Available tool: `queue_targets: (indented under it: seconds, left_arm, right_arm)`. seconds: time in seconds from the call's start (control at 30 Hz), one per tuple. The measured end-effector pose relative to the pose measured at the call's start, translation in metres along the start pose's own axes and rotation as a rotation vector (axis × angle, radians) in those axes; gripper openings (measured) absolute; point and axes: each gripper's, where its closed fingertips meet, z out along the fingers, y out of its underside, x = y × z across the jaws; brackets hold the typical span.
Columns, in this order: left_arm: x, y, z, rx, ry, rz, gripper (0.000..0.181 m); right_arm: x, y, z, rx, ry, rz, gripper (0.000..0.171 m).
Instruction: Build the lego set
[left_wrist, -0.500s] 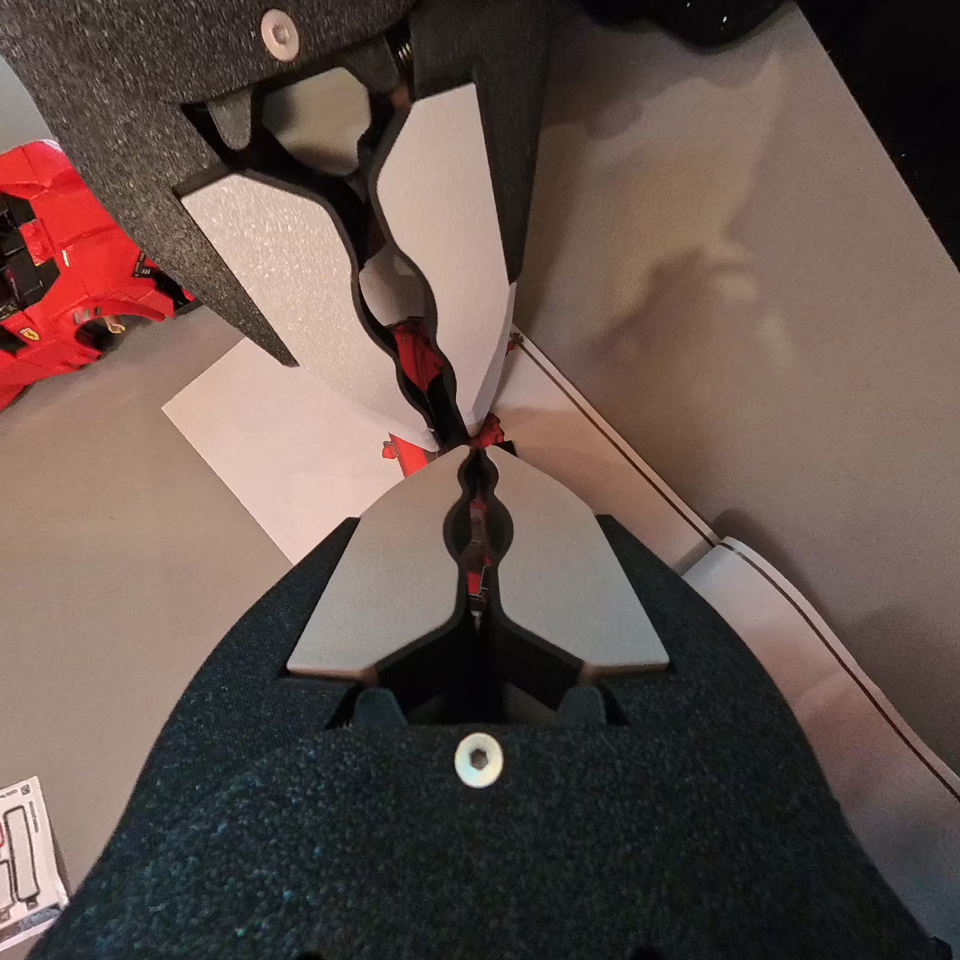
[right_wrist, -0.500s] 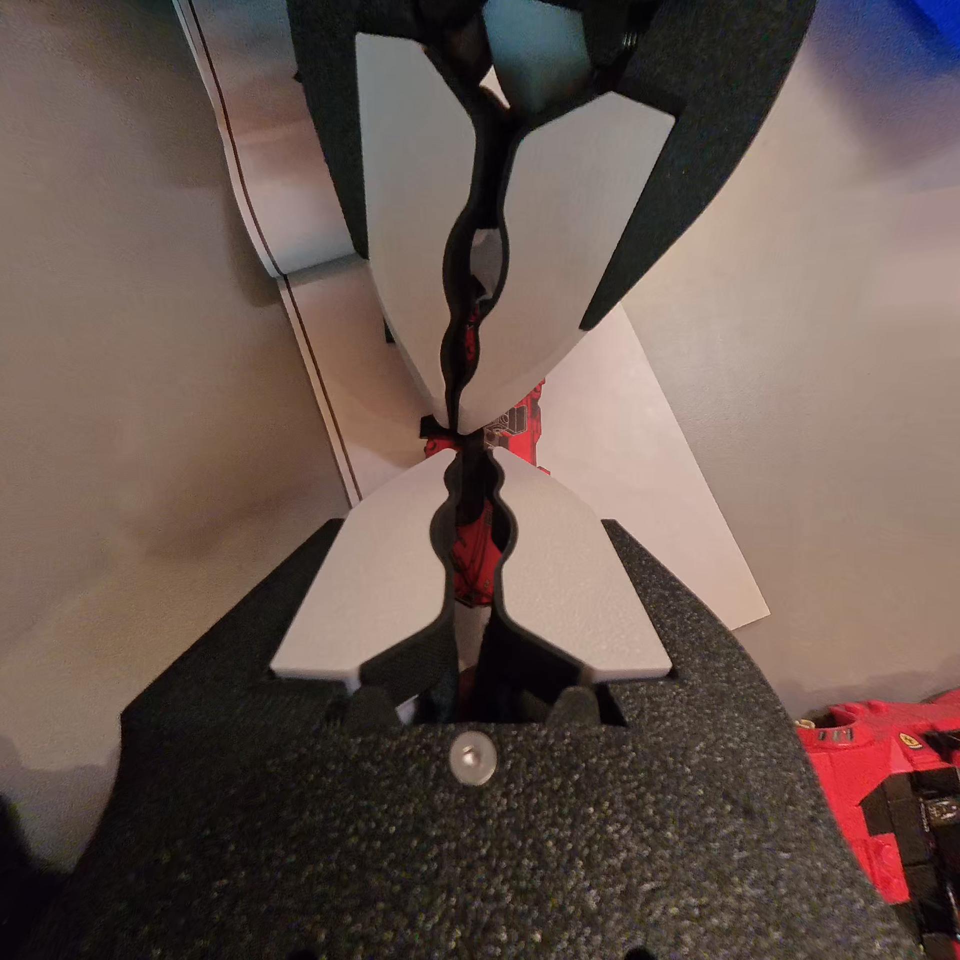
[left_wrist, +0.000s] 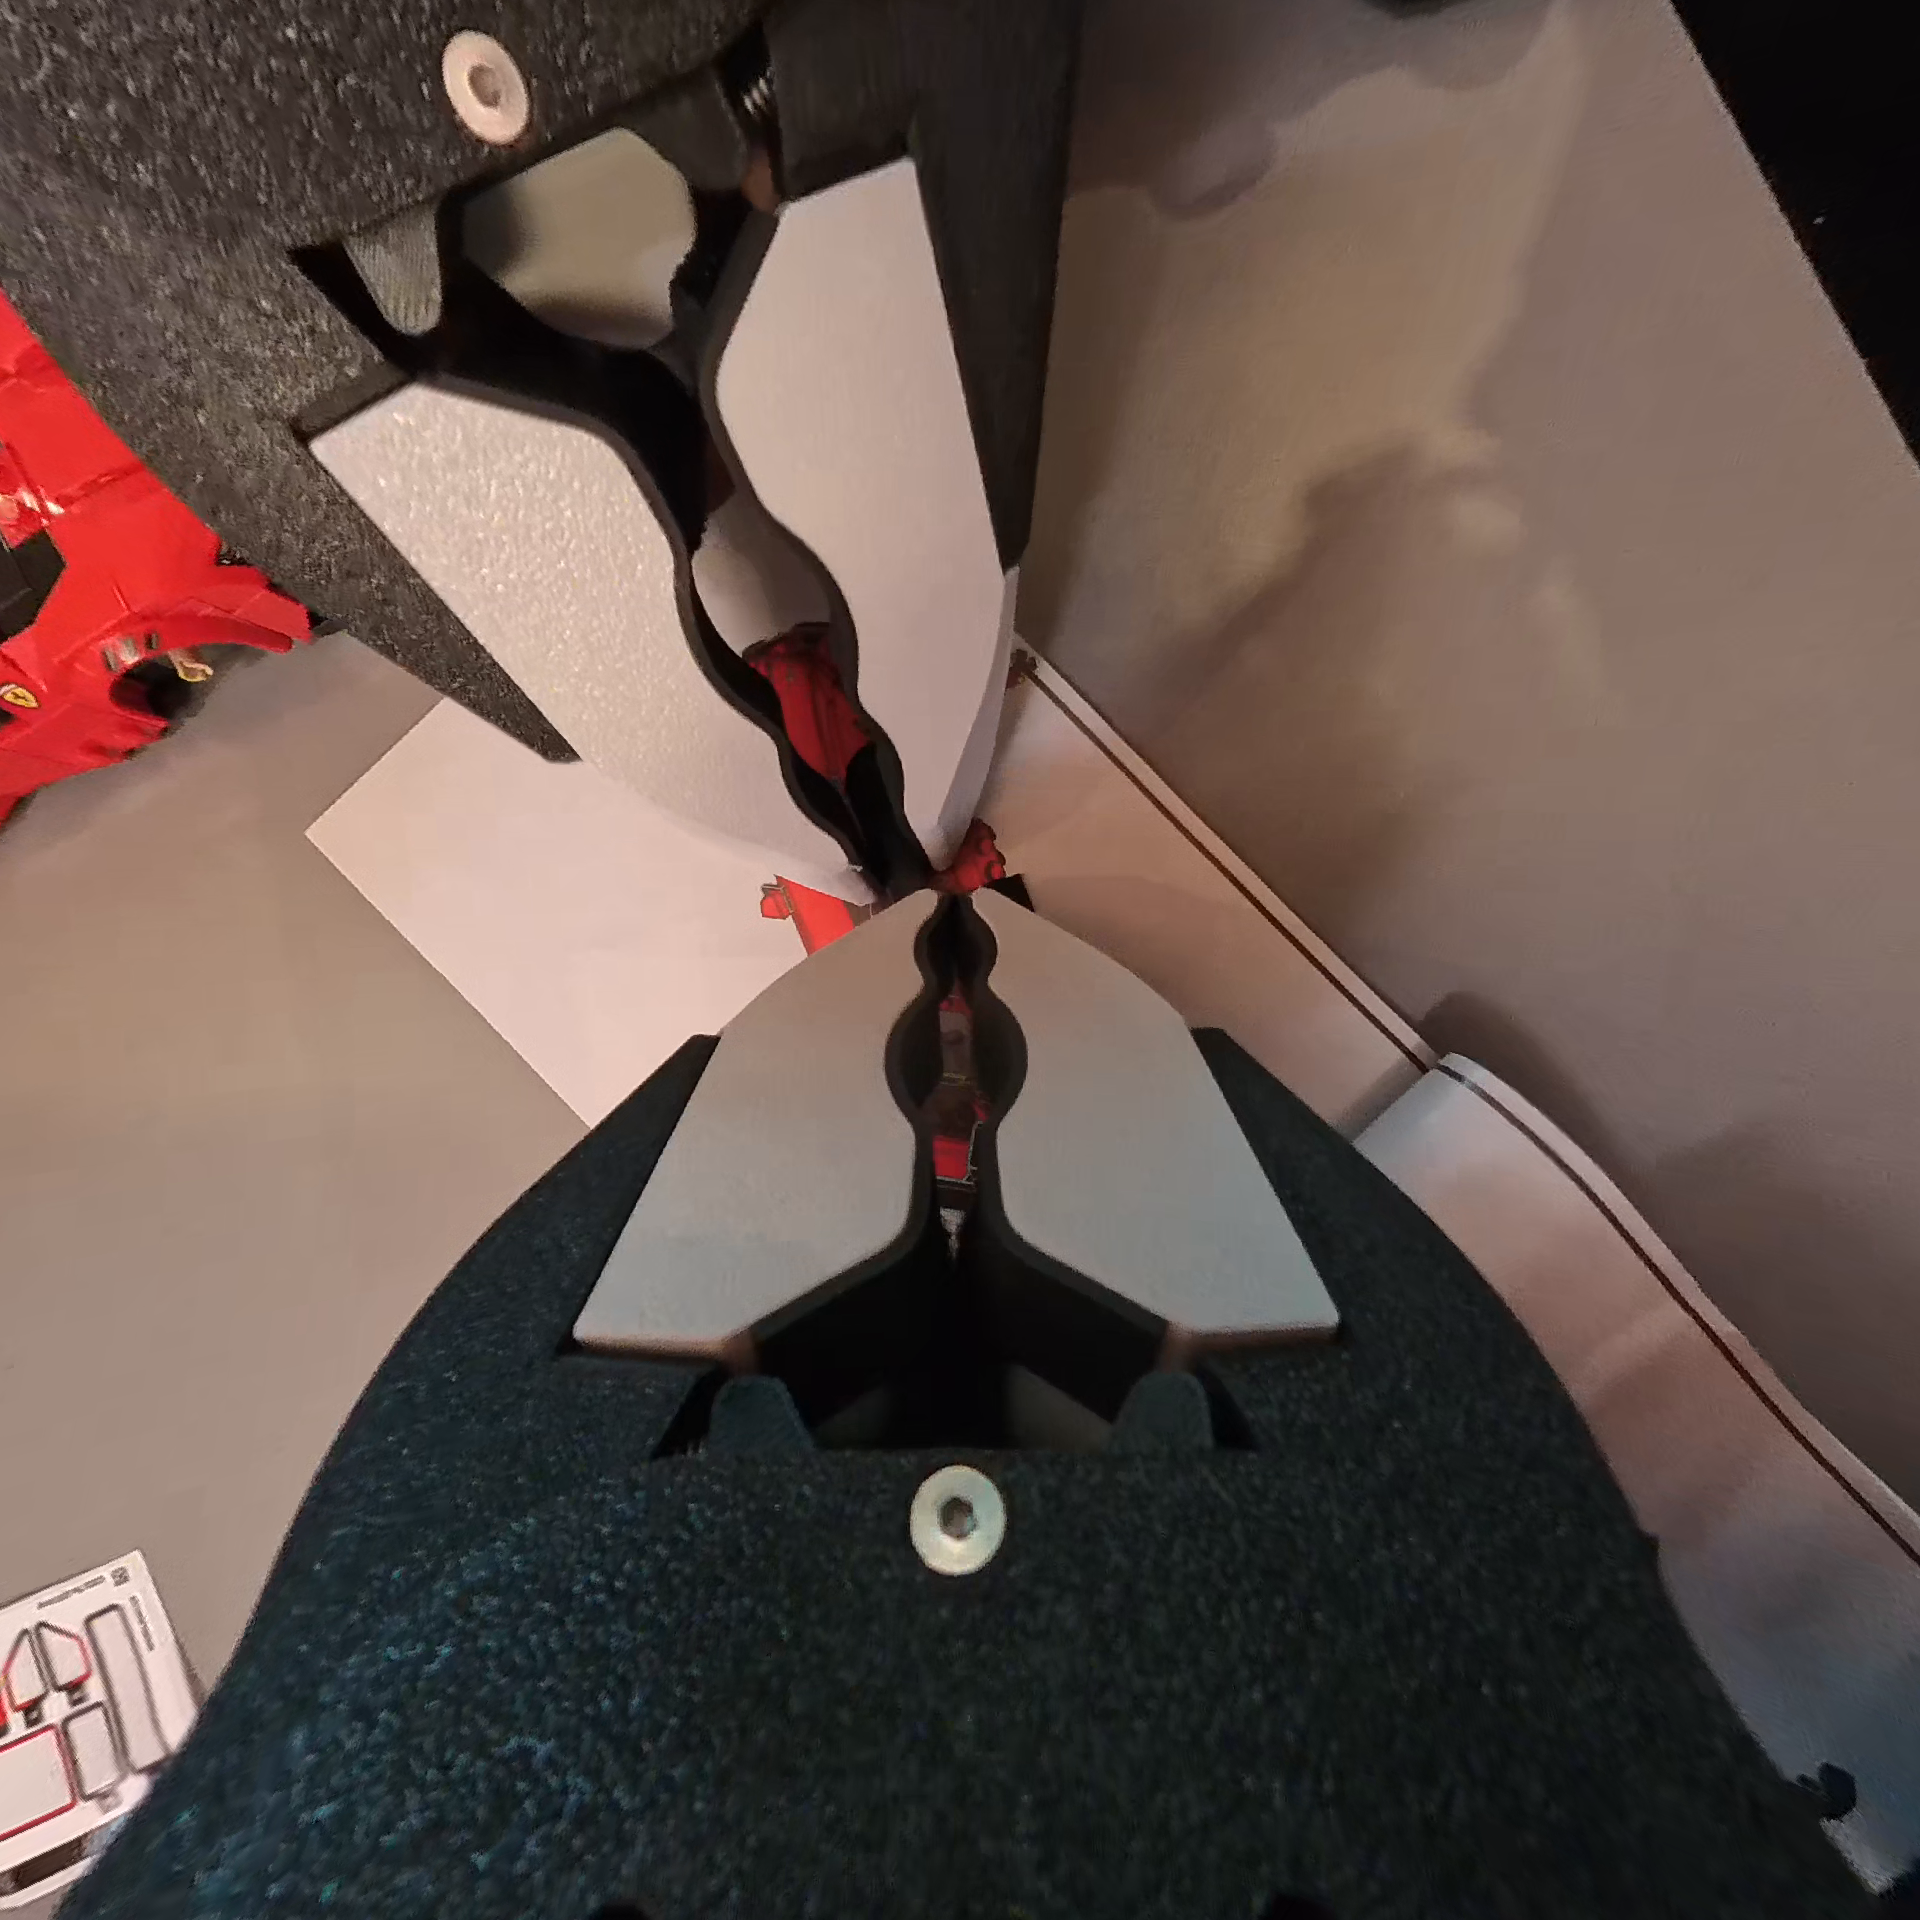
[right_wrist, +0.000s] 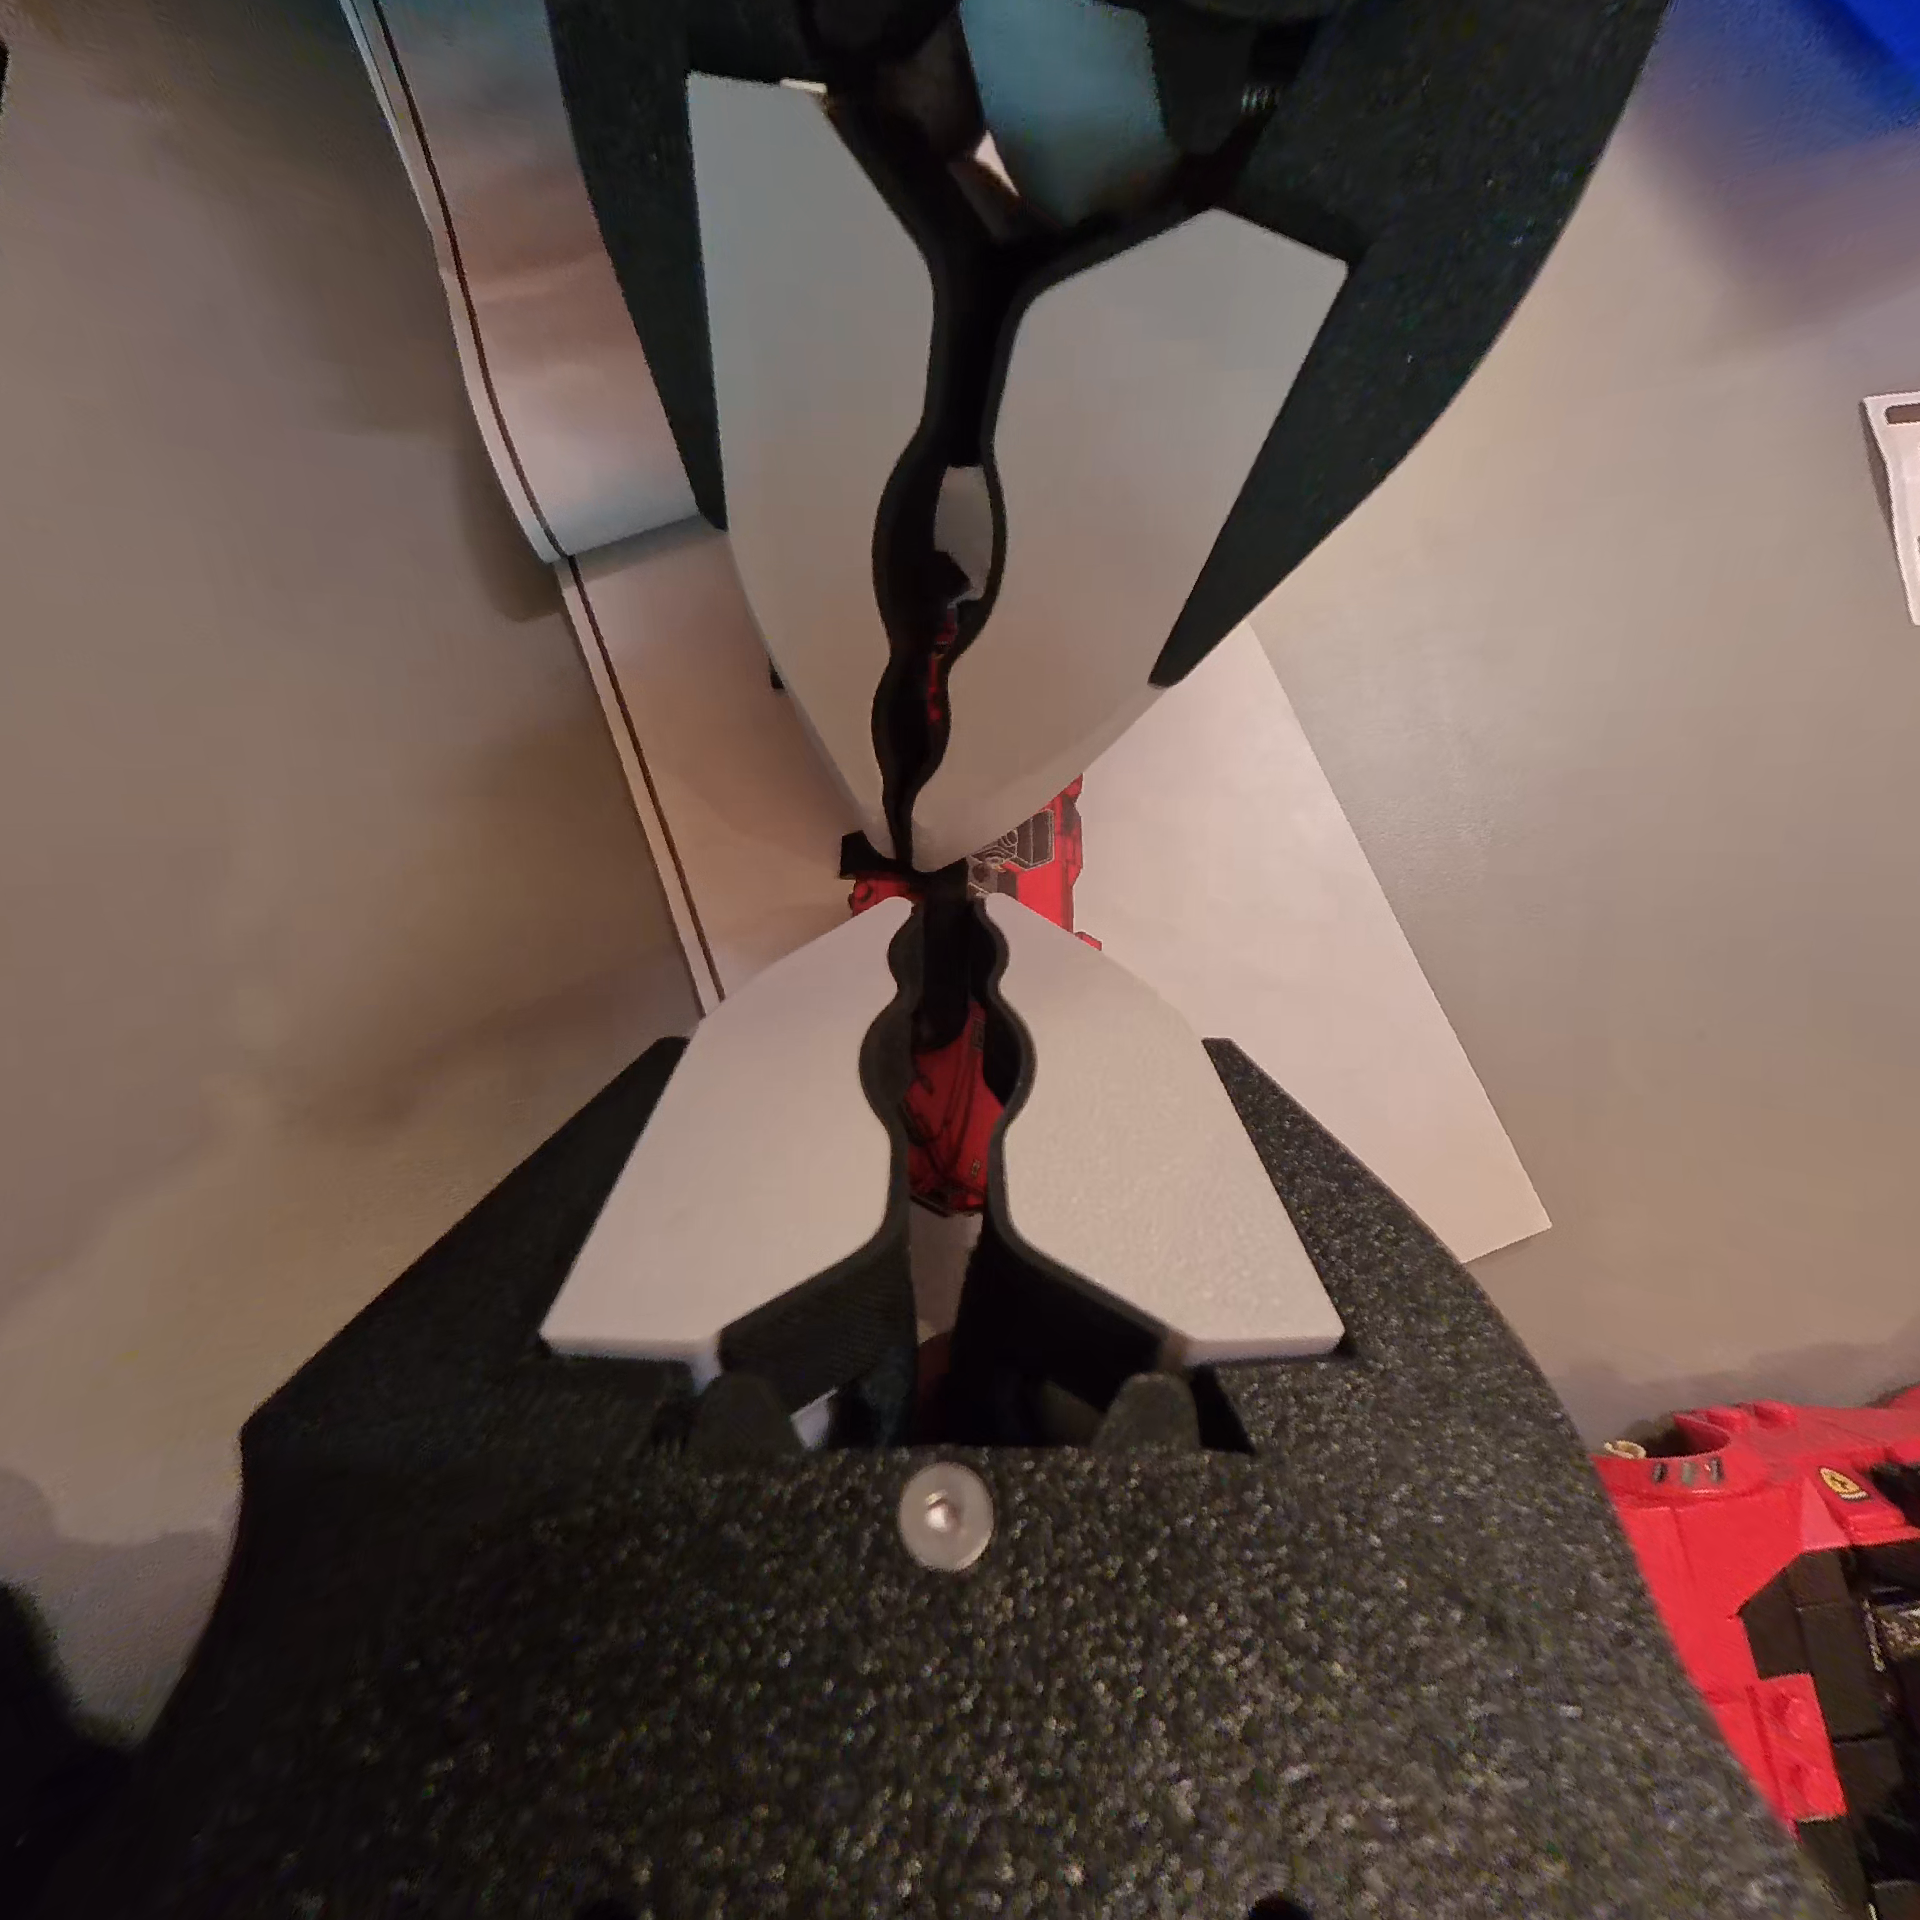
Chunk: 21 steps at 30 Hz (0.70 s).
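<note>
**Two tongs meet tip to tip over a small red-and-black piece**

The left gripper (left_wrist: 951, 914) and the right gripper (right_wrist: 940, 904) point straight at one another, tips all but touching, above the open instruction booklet (left_wrist: 582, 862). Between the tips sits the small lego piece (left_wrist: 971, 862), red with a black part; in the right wrist view it shows as a black tab and a red bit just to the left of that gripper's tips (right_wrist: 883, 878).

Both pairs of jaws stand drawn together, only the wavy slit left between the pads. Each seems to be clamped on an end of the piece, though the tips hide the contact itself and I cannot say whether they hold one part or two being pressed together.

The relation that matters: the piece lies dead ahead of each gripper, on the line joining them, so its long axis probably runs along both sets of fingers. Neither hand is nearer; they share it. Any joining push would have to travel along that common line, and a sideways slip could pop the piece out.

The red lego car (right_wrist: 1766, 1558) lies well apart, behind and to the right of the right gripper; from the left gripper it is far to the left (left_wrist: 94, 623). A sticker sheet (left_wrist: 73, 1704) lies back-left of the left gripper.
</note>
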Motion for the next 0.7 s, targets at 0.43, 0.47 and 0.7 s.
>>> queue_targets:
  seconds: [0.43,0.47,0.7]
  left_arm:
    - [0.000,0.000,0.000,-0.043,0.016,-0.007,0.000]
    - [0.001,0.000,-0.001,-0.051,0.012,-0.001,0.000]
    - [0.001,-0.001,-0.001,-0.086,-0.006,0.022,0.000]
  right_arm:
    - [0.006,-0.007,-0.010,0.023,0.055,-0.001,0.011]
    - [0.006,-0.008,-0.012,0.031,0.062,-0.001,0.011]
    - [0.010,-0.021,-0.029,0.063,0.151,-0.022,0.011]
